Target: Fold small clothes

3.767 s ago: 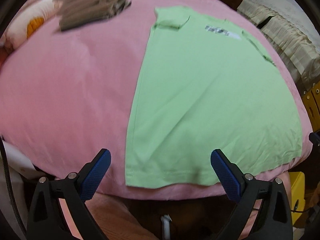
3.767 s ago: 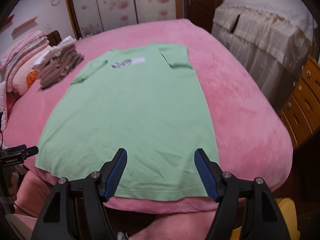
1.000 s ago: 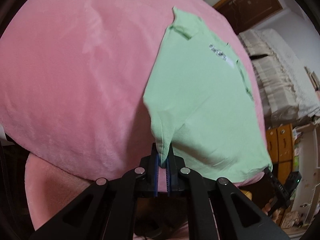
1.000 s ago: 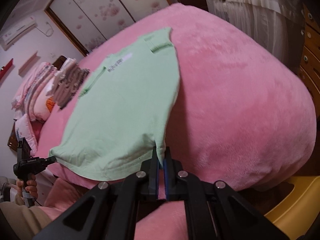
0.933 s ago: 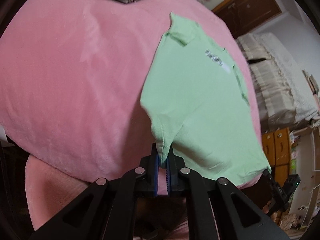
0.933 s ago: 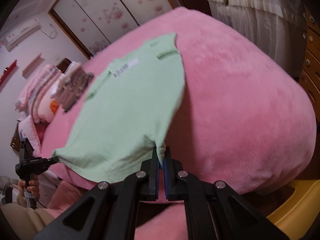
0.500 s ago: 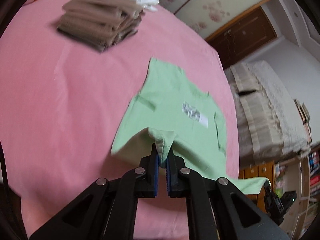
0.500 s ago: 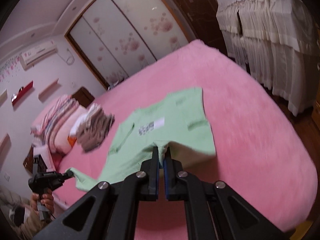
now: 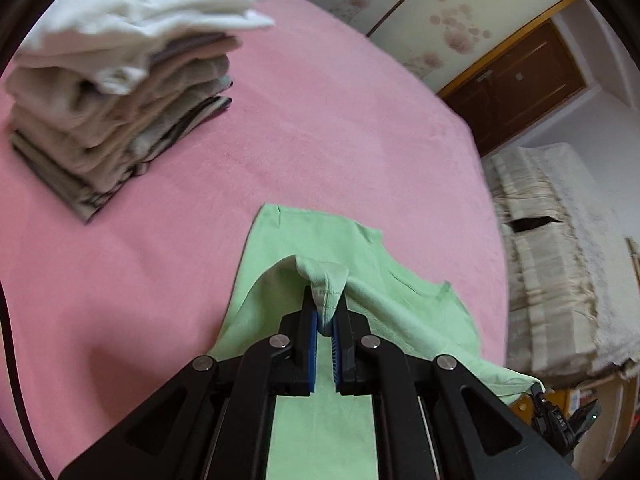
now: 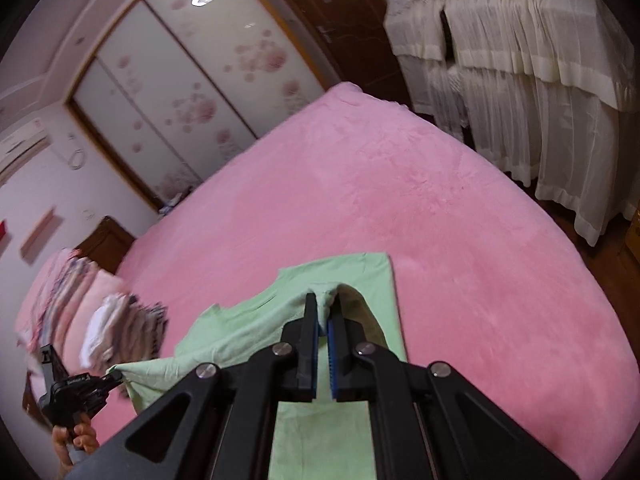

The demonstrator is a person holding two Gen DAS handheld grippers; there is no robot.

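Green cloth fills the lower middle of both wrist views: the t-shirt (image 9: 320, 248) lies on the pink bed (image 9: 280, 128), its hem raised off the blanket at two corners. The left tongs (image 9: 325, 320) are closed on one hem corner, the fabric bunched into a small peak between the blue pads (image 9: 313, 344). The right tongs (image 10: 322, 316) pinch the other hem corner in the same way, jaws pressed together on the cloth.

In the left view the shirt spreads from the tongs toward 12 o'clock, where a sleeve edge and the neckline lie flat on the bed, and trails off toward 4 o'clock, where the right tongs (image 9: 560, 420) appear small at the frame edge. In the right view the shirt (image 10: 360, 280) runs from the tongs toward 8 o'clock, ending at the left tongs (image 10: 116, 378), held by a hand (image 10: 74, 440) at the lower left.

A stack of folded clothes (image 9: 108, 92), white on top and brownish beneath, sits on the bed at 10 o'clock in the left view, well apart from the shirt. In the right view it (image 10: 120, 332) is blurred at 9 o'clock, seemingly beside some pink bedding (image 10: 60, 304).
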